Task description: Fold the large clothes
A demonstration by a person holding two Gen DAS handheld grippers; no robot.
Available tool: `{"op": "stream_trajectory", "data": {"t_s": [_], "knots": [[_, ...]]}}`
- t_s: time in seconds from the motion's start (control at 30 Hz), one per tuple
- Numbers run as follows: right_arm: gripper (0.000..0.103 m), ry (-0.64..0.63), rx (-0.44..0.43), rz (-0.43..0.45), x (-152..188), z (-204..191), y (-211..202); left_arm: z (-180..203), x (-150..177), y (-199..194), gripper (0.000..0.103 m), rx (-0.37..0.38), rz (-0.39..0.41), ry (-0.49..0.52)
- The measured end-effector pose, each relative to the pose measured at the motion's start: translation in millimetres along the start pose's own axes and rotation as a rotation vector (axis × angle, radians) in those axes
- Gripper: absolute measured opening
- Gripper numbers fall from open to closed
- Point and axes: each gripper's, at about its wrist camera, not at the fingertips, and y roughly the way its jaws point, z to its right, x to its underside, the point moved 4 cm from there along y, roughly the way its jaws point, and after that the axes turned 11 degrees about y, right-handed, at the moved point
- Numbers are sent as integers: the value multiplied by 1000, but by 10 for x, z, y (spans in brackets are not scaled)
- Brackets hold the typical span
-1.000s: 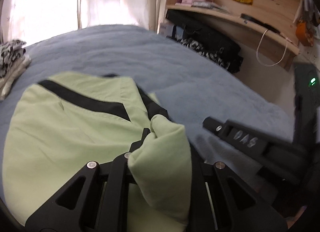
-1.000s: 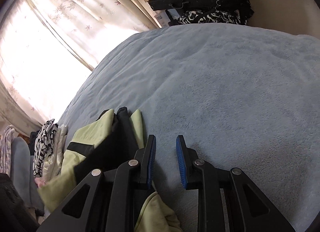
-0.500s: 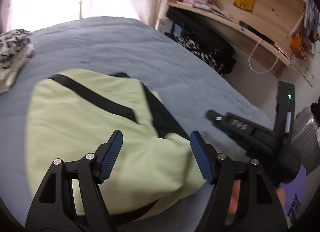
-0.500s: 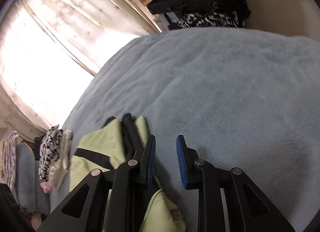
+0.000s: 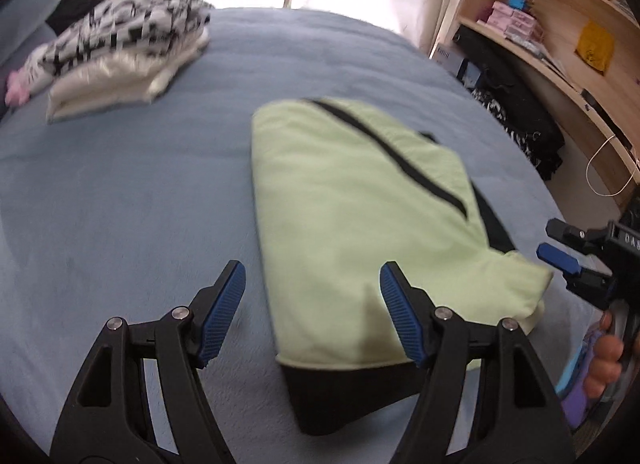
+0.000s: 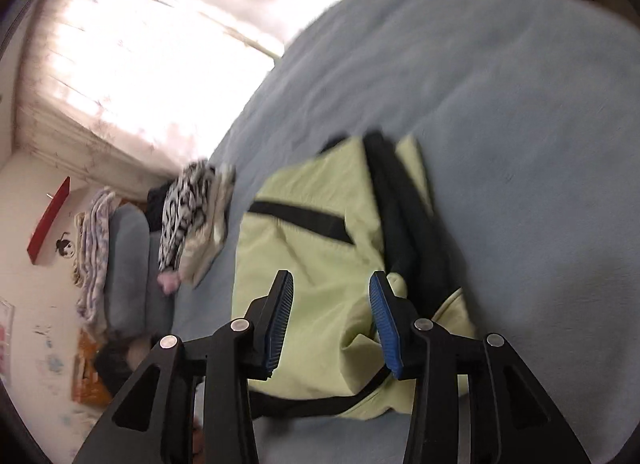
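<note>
A light green garment with black stripes [image 5: 352, 215] lies folded into a rough rectangle on the blue bed cover [image 5: 120, 199]. It also shows in the right wrist view [image 6: 316, 288]. My left gripper [image 5: 312, 304] is open and empty, just above the garment's near edge. My right gripper [image 6: 330, 316] is open and empty above the garment's near end. It also shows at the right edge of the left wrist view [image 5: 560, 248], beside the garment's corner.
A stack of folded clothes, black-and-white patterned on top [image 5: 120, 47], sits at the bed's far left. Wooden shelves [image 5: 560, 23] and black bags [image 5: 516, 103] stand to the right of the bed. Curtains cover the bright window [image 6: 140, 43].
My left gripper has let go of the green cloth and opened wide, drawing back. My right gripper has opened further and swung over the garment. The garment now lies flat and folded.
</note>
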Motion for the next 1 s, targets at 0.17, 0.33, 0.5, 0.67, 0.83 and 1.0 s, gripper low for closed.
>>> {"op": "stream_trajectory", "data": {"t_s": [0.17, 0.33, 0.5, 0.67, 0.83, 1.0], "knots": [[40, -23, 153, -114, -72, 112, 173, -50, 178, 260, 67, 18, -50, -3], [40, -18, 163, -237, -38, 213, 305, 18, 223, 361, 67, 53, -57, -1], [40, -26, 124, -288, -84, 159, 553, 39, 222, 408, 70, 69, -61, -4], [18, -23, 130, -278, -161, 244, 918, 13, 202, 427, 71, 78, -74, -21], [4, -185, 29, -79, -193, 24, 470, 48, 170, 380, 71, 63, -64, -20], [2, -312, 36, 100, -98, -52, -165, 183, 95, 264, 66, 65, -9, 20]]}}
